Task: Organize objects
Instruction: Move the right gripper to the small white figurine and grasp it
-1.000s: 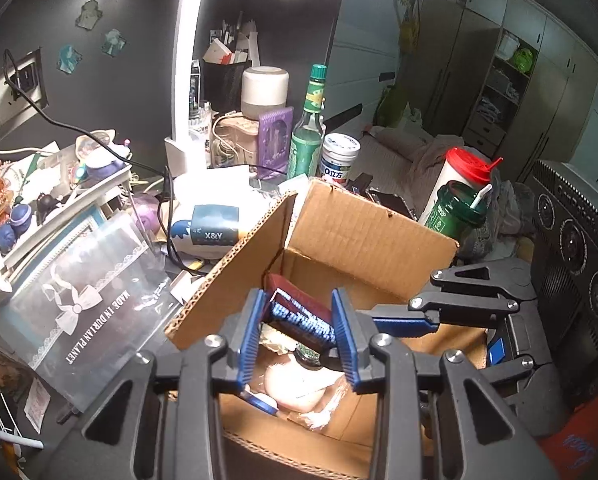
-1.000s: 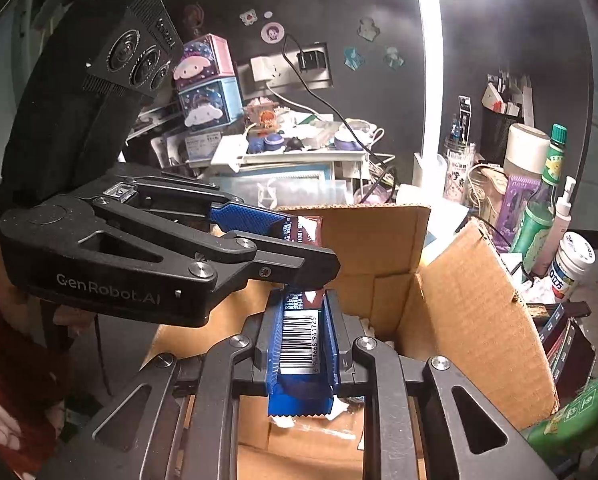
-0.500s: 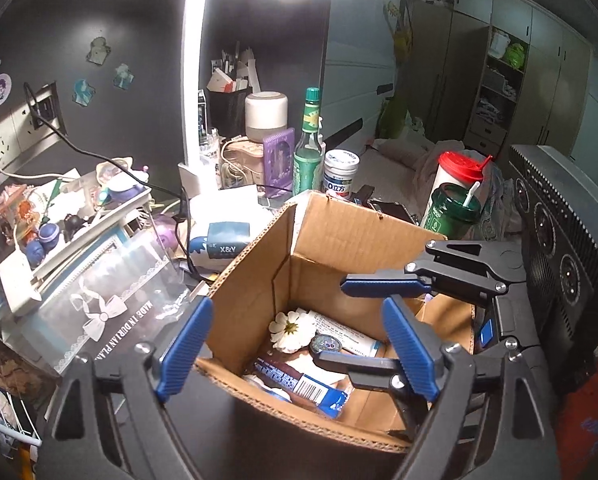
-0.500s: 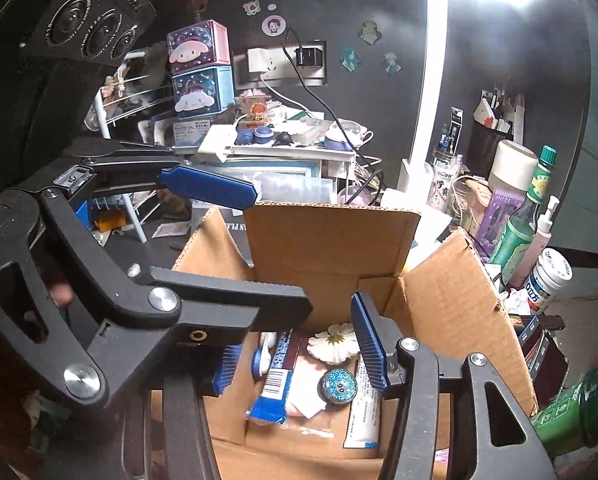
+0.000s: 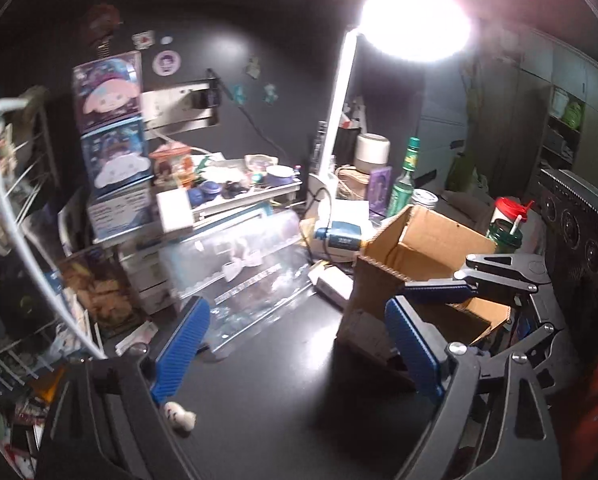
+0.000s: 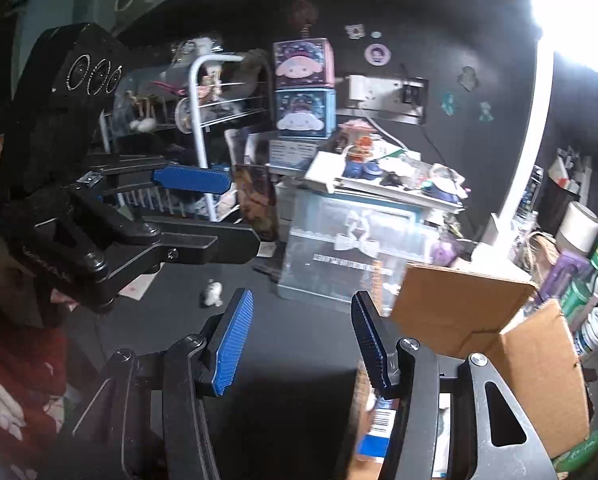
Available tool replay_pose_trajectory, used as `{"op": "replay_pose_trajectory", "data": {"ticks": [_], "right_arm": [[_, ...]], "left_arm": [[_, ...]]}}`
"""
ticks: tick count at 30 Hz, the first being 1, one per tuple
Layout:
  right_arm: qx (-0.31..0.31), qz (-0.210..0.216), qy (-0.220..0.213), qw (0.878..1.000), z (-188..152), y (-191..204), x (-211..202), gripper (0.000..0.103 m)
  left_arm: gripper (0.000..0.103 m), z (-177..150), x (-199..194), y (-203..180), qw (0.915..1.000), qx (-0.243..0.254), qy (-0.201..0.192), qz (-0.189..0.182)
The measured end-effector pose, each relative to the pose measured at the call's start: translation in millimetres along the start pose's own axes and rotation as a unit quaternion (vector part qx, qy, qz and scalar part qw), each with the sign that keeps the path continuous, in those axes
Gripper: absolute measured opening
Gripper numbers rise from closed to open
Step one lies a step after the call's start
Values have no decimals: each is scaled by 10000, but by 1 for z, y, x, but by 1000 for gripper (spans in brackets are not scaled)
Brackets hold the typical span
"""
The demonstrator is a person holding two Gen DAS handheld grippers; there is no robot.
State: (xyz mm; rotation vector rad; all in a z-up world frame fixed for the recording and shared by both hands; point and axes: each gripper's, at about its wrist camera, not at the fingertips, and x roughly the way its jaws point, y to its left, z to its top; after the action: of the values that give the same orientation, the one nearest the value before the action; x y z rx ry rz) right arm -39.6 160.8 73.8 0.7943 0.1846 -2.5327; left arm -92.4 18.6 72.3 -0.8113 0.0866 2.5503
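Both the left gripper (image 5: 295, 346) and right gripper (image 6: 303, 340) are hanging spread and empty over the dark table (image 5: 283, 364), the cardboard box (image 5: 423, 252) sitting at right.

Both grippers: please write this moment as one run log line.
left gripper: open, empty | right gripper: open, empty | cardboard box: open | small white figure: on desk
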Motion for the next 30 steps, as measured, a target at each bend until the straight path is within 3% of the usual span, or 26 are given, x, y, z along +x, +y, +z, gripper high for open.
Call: {"op": "replay_pose_trajectory", "data": {"ticks": [6, 12, 18, 23, 26, 30], "right_arm": [[-417, 955, 322, 9940, 3, 60, 45, 48], [-613, 1463, 792, 9842, -9, 97, 118, 48], [-916, 1237, 1123, 9817, -27, 112, 191, 48], [-875, 1022, 1462, 9801, -31, 110, 235, 47], [-958, 910, 1528, 9794, -31, 108, 253, 37], [-1093, 881, 1537, 9781, -32, 110, 260, 17]], "left_arm": [[89, -49, -26, 52, 9954, -532, 85, 791], [89, -100, -29, 88, 9891, -982, 359, 1037], [89, -141, -23, 113, 9827, -1414, 527, 1076], [89, -154, -17, 129, 9787, -1644, 579, 1086], [89, -157, -15, 135, 9775, -1742, 577, 1036], [89, -156, -11, 139, 9774, -1772, 589, 990]]}}
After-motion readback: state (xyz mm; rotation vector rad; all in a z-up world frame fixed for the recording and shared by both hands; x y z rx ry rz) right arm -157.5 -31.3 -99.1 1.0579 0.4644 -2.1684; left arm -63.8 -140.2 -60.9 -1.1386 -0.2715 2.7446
